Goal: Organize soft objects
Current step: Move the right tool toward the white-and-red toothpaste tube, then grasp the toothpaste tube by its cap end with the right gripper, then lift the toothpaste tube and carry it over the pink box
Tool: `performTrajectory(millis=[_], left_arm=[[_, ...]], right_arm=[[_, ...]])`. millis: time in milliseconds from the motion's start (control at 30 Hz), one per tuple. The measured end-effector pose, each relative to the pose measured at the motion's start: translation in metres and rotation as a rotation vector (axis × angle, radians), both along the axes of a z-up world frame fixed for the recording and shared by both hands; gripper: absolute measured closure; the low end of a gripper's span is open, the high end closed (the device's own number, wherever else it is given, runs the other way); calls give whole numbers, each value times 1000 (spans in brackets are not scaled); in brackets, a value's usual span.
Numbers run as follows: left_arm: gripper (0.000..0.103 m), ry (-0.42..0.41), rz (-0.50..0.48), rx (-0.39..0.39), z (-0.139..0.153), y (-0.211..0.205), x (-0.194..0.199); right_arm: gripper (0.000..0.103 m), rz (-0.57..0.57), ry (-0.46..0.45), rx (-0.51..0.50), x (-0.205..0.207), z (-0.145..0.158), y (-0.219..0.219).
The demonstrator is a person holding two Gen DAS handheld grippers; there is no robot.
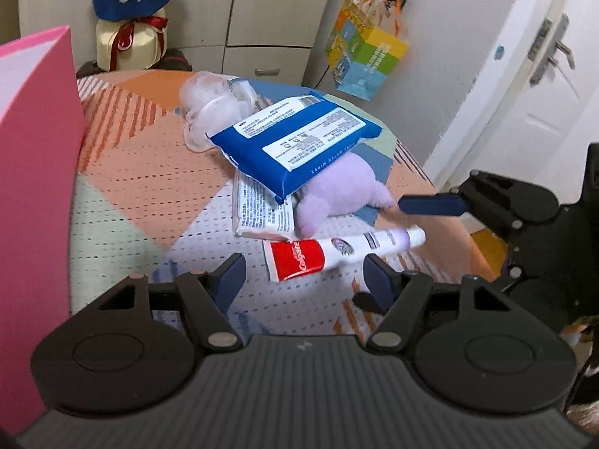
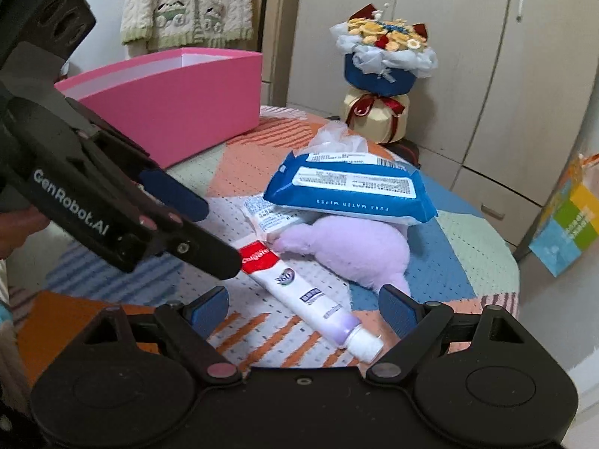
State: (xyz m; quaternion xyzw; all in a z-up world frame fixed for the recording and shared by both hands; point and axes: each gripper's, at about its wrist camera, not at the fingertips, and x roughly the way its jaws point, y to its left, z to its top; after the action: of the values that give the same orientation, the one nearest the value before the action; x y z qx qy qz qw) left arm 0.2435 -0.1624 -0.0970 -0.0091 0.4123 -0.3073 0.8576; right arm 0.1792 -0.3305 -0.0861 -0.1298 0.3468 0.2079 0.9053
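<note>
A Colgate toothpaste tube lies on the patterned tablecloth. Behind it a purple plush toy lies under a blue wet-wipes pack. A smaller white pack lies beneath the blue pack. A clear plastic bag sits behind. My left gripper is open just before the tube's red end. My right gripper is open astride the tube near its cap end.
A pink open box stands on the table at the left. A wrapped flower bouquet stands beyond the table by the cabinets. A colourful paper bag hangs near a white door.
</note>
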Motion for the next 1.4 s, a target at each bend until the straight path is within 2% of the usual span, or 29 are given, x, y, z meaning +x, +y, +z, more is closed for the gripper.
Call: performTrajectory(millis=[167, 267, 400, 633, 667, 700, 767, 833, 900, 1033, 1100, 1167, 1233, 1400], left_arm=[[36, 46, 35, -37, -9, -1, 6], [42, 70, 54, -58, -12, 2, 4], [45, 105, 83, -74, -16, 8, 1], [45, 160, 183, -138, -20, 17, -7], [45, 167, 196, -140, -20, 17, -9], [45, 170, 206, -135, -19, 18, -11], [43, 180, 199, -140, -18, 18, -15], [42, 218, 178, -176, -21, 20, -18], [44, 238, 158, -203, -24, 18, -22], [49, 201, 148, -193, -25, 9, -30], [67, 195, 149, -190, -27, 7, -33], [76, 166, 157, -161, -29, 4, -37], [77, 148, 147, -160, -29, 5, -41], [78, 140, 133, -136, -25, 8, -49]], right_arm=[[16, 19, 52, 0, 14, -12, -6], [19, 15, 80, 59, 12, -13, -9], [40, 7, 94, 86, -4, -13, -5], [42, -45, 133, 109, -22, -11, 14], [48, -61, 126, 106, -25, -11, 17], [65, -80, 124, 105, -26, -11, 18], [76, -116, 136, 110, -28, -7, 21], [76, -166, 132, 114, -31, -7, 22], [76, -217, 131, 159, -35, -9, 22], [75, -293, 149, 301, -42, -12, 24], [75, -334, 143, 349, -47, -15, 25], [75, -371, 133, 395, -51, -18, 25], [75, -380, 129, 431, -55, -21, 25], [75, -374, 111, 405, -61, -20, 33]])
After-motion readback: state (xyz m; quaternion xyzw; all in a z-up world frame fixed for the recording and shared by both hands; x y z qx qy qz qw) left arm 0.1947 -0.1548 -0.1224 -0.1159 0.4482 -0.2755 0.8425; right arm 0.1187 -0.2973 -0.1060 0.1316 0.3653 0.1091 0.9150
